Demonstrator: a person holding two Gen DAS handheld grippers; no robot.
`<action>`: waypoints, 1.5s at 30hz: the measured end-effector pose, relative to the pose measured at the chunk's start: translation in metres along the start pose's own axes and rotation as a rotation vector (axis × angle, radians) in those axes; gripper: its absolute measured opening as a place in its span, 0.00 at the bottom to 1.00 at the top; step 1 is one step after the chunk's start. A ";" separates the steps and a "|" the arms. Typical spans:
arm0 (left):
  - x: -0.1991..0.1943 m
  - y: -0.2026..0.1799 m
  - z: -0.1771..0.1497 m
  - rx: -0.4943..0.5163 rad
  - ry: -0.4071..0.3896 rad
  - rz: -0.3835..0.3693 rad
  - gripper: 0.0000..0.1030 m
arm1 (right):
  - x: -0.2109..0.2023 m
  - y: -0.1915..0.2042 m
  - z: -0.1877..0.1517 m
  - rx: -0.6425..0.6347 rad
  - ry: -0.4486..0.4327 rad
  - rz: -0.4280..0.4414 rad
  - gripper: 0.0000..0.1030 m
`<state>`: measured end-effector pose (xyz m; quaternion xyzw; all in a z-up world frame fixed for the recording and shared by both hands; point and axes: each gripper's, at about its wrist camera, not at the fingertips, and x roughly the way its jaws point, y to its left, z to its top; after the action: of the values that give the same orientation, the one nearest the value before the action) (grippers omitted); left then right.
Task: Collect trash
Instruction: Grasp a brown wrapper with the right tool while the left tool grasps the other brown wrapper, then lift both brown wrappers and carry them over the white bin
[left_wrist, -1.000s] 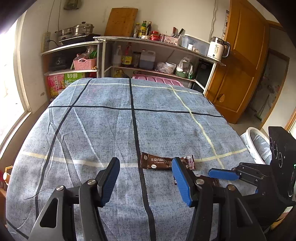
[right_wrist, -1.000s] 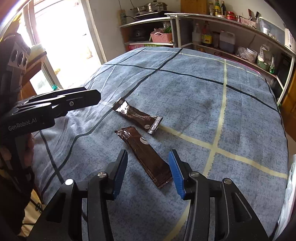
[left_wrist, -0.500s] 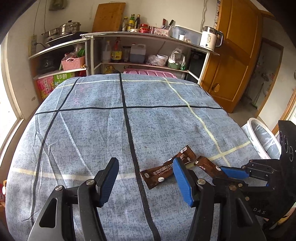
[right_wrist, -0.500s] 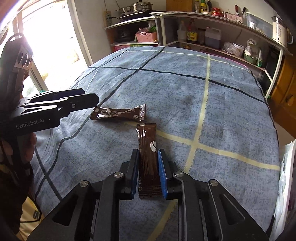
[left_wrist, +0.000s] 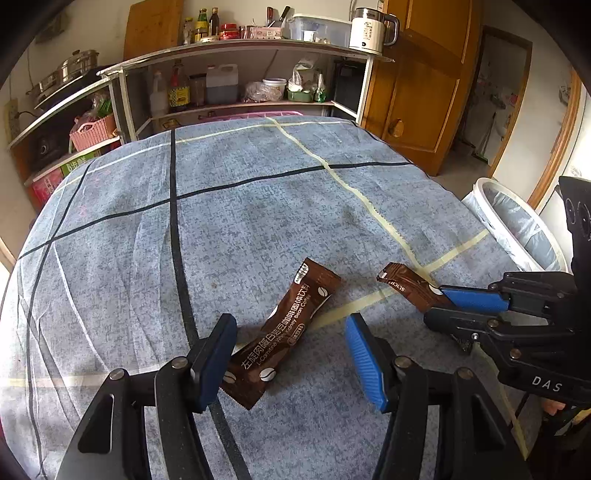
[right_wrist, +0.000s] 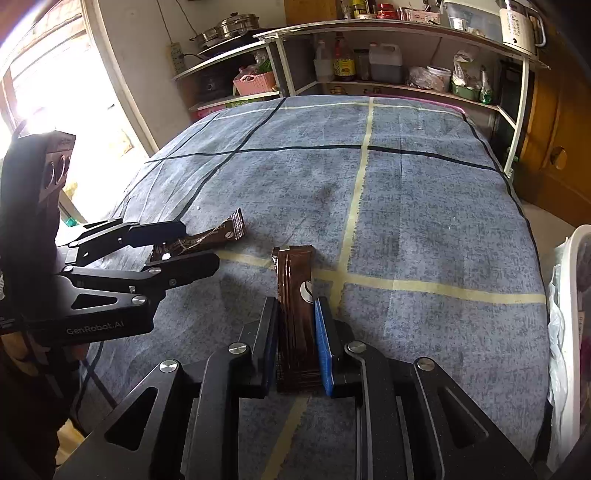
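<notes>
Two brown coffee sachets are on the blue-grey tablecloth (left_wrist: 258, 206). My left gripper (left_wrist: 291, 363) is open, its fingers on either side of the near end of one sachet (left_wrist: 284, 332), which lies flat and also shows in the right wrist view (right_wrist: 207, 238). My right gripper (right_wrist: 295, 332) is shut on the second sachet (right_wrist: 297, 291), held by its near end and tilted up off the cloth. This sachet (left_wrist: 406, 286) and the right gripper (left_wrist: 454, 301) also show at the right of the left wrist view.
A white bin with a plastic liner (left_wrist: 517, 225) stands off the table's right edge, also seen in the right wrist view (right_wrist: 569, 321). Shelves with bottles, a pink basket (left_wrist: 92, 129) and a kettle (left_wrist: 373, 31) stand behind the table. A wooden door (left_wrist: 424, 92) is at the right.
My right gripper closed on the second sachet and has raised its end. My left gripper moved forward so its open fingers straddle the first sachet.
</notes>
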<state>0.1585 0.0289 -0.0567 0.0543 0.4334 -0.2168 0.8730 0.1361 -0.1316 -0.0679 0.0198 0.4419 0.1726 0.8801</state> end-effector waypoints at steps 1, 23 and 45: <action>0.000 0.001 0.000 -0.008 0.000 -0.002 0.59 | 0.000 -0.001 0.000 0.003 0.000 0.002 0.20; -0.004 -0.008 -0.001 -0.034 0.010 0.062 0.21 | -0.007 -0.009 -0.008 0.038 -0.019 0.024 0.20; -0.038 -0.043 0.000 -0.040 -0.063 0.058 0.21 | -0.046 -0.028 -0.012 0.091 -0.101 0.031 0.20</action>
<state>0.1198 0.0027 -0.0229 0.0426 0.4083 -0.1841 0.8931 0.1095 -0.1738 -0.0445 0.0752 0.4040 0.1650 0.8966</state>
